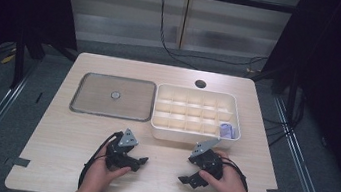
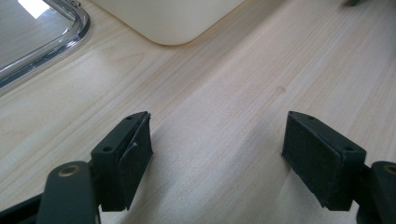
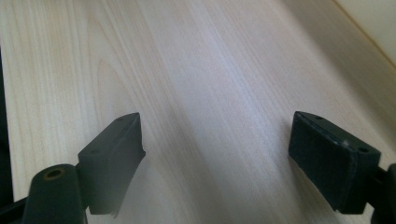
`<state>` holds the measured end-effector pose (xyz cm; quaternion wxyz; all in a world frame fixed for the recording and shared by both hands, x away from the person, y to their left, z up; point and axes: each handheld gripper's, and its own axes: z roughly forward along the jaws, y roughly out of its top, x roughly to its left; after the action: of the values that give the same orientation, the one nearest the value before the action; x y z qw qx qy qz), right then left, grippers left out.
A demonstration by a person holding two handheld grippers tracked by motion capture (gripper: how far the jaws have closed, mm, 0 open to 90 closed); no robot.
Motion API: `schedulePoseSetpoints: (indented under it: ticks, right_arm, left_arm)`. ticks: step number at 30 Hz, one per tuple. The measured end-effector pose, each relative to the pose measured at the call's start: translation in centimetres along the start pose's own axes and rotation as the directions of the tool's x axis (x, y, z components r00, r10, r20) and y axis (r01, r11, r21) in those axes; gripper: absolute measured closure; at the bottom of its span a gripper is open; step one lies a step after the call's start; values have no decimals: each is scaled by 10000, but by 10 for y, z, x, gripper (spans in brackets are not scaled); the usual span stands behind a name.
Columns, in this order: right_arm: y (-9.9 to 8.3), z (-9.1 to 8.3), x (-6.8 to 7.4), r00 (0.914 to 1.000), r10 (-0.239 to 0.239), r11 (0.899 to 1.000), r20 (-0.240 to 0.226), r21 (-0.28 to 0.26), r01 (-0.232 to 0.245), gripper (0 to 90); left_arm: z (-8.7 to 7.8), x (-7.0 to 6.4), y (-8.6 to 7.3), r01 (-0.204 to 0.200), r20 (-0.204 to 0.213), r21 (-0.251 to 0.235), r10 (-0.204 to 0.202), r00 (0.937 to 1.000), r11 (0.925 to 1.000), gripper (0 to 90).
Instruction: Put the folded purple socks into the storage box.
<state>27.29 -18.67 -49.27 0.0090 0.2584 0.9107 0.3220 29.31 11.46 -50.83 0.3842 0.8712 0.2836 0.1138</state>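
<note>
A white divided box (image 1: 197,116) sits at the table's back right, with a small pale purple item (image 1: 227,131) in its near right compartment. Left of it lies a clear flat lid (image 1: 113,96) with a round knob. My left gripper (image 1: 141,161) rests near the front left, held by a hand, its jaws wide apart over bare wood (image 2: 217,140). The box corner (image 2: 170,21) and lid edge (image 2: 56,42) show ahead of it. My right gripper (image 1: 187,178) is at the front right, also open (image 3: 217,149), nothing between its jaws.
The wooden table (image 1: 72,132) has a round cable hole (image 1: 200,84) at the back. Tape marks (image 1: 21,161) sit at the front corners. Dark curtains and a metal frame flank the table. A black cable (image 1: 164,34) runs down the wall behind.
</note>
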Motion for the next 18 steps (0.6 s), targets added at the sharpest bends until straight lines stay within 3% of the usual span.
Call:
schedulePoseSetpoints:
  ticks: [5,18]
  right_arm:
    - [-11,0,1,9993,-125,9971,346,-745,150,172]
    - [-25,4,5,9927,-535,9821,1082,-1739,719,160]
  left_arm:
    - [0,0,0,7,-2,-4,-7,10000,10000,234]
    - [0,0,0,-48,-50,41,48,10000,10000,234]
